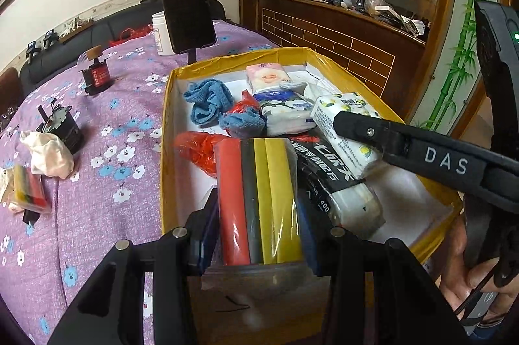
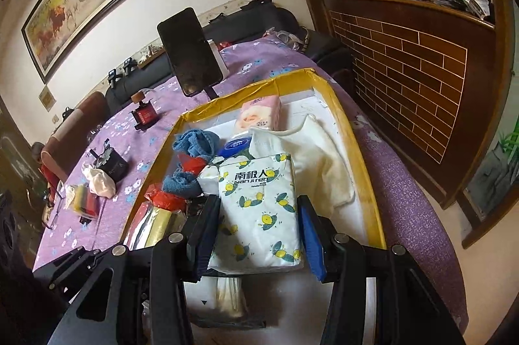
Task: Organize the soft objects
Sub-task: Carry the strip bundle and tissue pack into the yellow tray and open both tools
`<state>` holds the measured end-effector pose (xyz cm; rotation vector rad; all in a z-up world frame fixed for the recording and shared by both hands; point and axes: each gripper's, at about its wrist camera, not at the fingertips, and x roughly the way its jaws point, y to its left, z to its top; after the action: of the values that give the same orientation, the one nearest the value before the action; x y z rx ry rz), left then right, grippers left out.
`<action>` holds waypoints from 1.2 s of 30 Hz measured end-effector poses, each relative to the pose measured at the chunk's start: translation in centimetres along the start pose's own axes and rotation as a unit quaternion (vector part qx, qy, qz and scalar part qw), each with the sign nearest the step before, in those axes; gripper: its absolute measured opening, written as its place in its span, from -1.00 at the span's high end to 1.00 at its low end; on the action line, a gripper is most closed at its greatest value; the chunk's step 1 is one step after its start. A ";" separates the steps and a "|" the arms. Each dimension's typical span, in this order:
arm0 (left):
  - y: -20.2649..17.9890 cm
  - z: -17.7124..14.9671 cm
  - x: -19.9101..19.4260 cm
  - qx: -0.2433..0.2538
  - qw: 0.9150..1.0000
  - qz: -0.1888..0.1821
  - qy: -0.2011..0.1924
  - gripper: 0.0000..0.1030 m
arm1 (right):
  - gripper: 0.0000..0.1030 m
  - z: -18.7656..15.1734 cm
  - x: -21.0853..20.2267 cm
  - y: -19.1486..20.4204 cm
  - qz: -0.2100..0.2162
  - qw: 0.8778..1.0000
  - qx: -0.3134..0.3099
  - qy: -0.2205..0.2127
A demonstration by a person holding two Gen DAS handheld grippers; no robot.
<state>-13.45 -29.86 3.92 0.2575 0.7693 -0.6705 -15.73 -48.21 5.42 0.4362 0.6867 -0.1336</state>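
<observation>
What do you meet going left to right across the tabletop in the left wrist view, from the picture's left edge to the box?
Wrapped sponge pack → white cloth bundle → black holder → small red and black device → white bottle → yellow-rimmed box.

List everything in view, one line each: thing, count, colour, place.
box: 1, yellow-taped rim, on the table
sponge pack: 1, red, grey and yellow, in left tool over the box
lemon-print tissue pack: 1, white, in right tool over the box
pink tissue pack: 1, box's far end
blue cloths: 2, in box
cream cloth: 1, in box
tablecloth: 1, purple floral
phone: 1, black, on stand behind box
left tool: 1, black, gripping
right tool: 1, black, gripping
</observation>
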 end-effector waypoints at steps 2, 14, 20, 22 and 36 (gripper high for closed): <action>-0.1 0.1 0.2 0.001 1.000 0.002 -0.001 0.17 | 0.00 0.0 0.1 0.2 -0.006 1.000 -0.006 0.000; -0.2 0.3 0.3 0.008 1.000 0.007 -0.009 0.16 | -0.02 -0.2 0.3 0.5 -0.014 1.000 -0.013 0.001; -0.4 0.2 0.0 0.011 1.000 0.006 -0.013 0.15 | -0.05 -0.1 0.1 0.4 -0.009 1.000 -0.002 0.000; -0.4 0.2 -0.1 0.011 1.000 0.005 -0.014 0.04 | -0.08 -0.1 0.0 0.4 -0.008 1.000 0.002 0.000; -0.3 0.3 -1.2 0.008 1.000 0.002 -0.029 -0.29 | -0.27 0.3 -1.3 0.9 -0.007 1.000 0.007 -0.018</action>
<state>-14.15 -29.68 4.96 0.2541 0.7074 -0.6774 -16.33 -47.57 6.79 0.4413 0.6540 -0.1600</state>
